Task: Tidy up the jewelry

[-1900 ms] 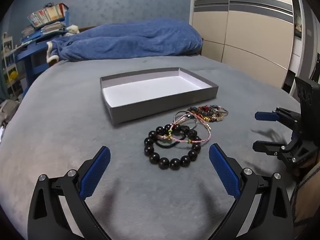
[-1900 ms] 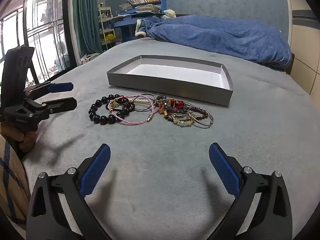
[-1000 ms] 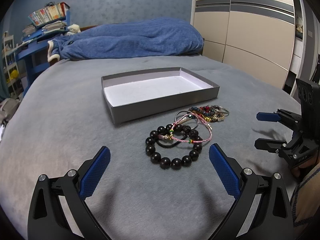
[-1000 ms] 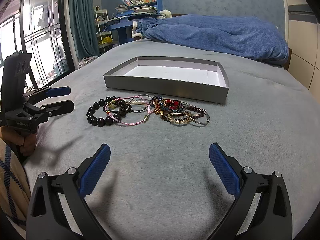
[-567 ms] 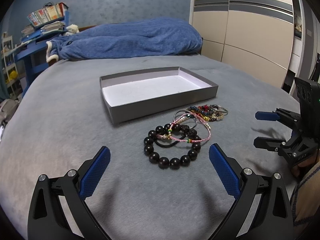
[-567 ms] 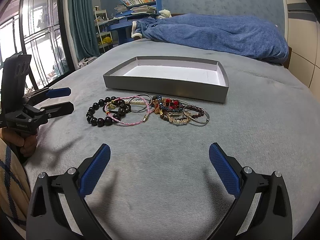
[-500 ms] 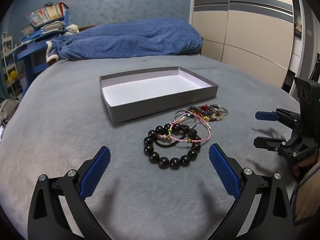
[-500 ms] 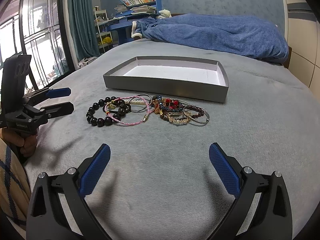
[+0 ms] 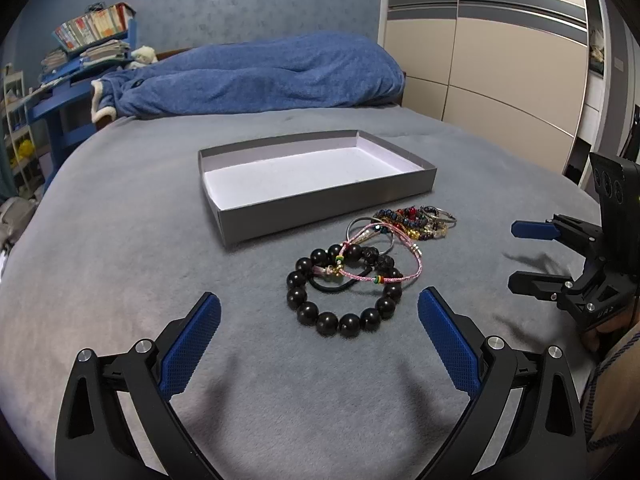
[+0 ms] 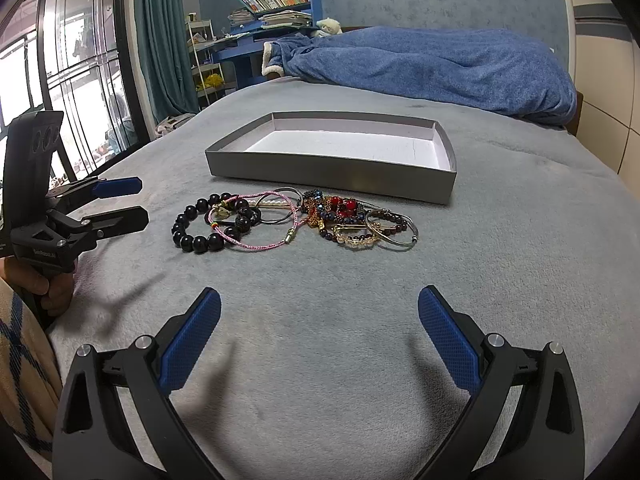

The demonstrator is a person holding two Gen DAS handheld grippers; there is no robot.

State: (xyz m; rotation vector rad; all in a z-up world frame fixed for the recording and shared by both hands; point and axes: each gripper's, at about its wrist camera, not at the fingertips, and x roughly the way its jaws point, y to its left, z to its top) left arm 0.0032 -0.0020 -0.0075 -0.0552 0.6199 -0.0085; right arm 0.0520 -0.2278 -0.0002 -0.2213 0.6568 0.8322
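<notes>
A pile of jewelry lies on the grey bed cover in front of a shallow grey box (image 9: pixel 248 222) (image 10: pixel 449 172) with a white, empty floor. A black bead bracelet (image 9: pixel 345 325) (image 10: pixel 191 241) lies nearest my left gripper, with a pink cord bracelet (image 9: pixel 416 269) (image 10: pixel 264 245) over it. Red, blue and gold beaded bracelets and metal bangles (image 9: pixel 416 218) (image 10: pixel 352 220) lie further right. My left gripper (image 9: pixel 319 320) (image 10: pixel 134 200) is open and empty, just short of the black beads. My right gripper (image 10: pixel 319 320) (image 9: pixel 514 254) is open and empty, short of the pile.
A blue blanket (image 9: pixel 256 76) (image 10: pixel 432 64) is heaped at the far end of the bed. A blue desk with books (image 10: pixel 272 12) and a window with a curtain (image 10: pixel 156 32) stand to the left. Wardrobe doors (image 9: pixel 512 52) stand to the right.
Both grippers have stayed open and nearly still, with only a slight drift of the views. The jewelry and the box have not moved.
</notes>
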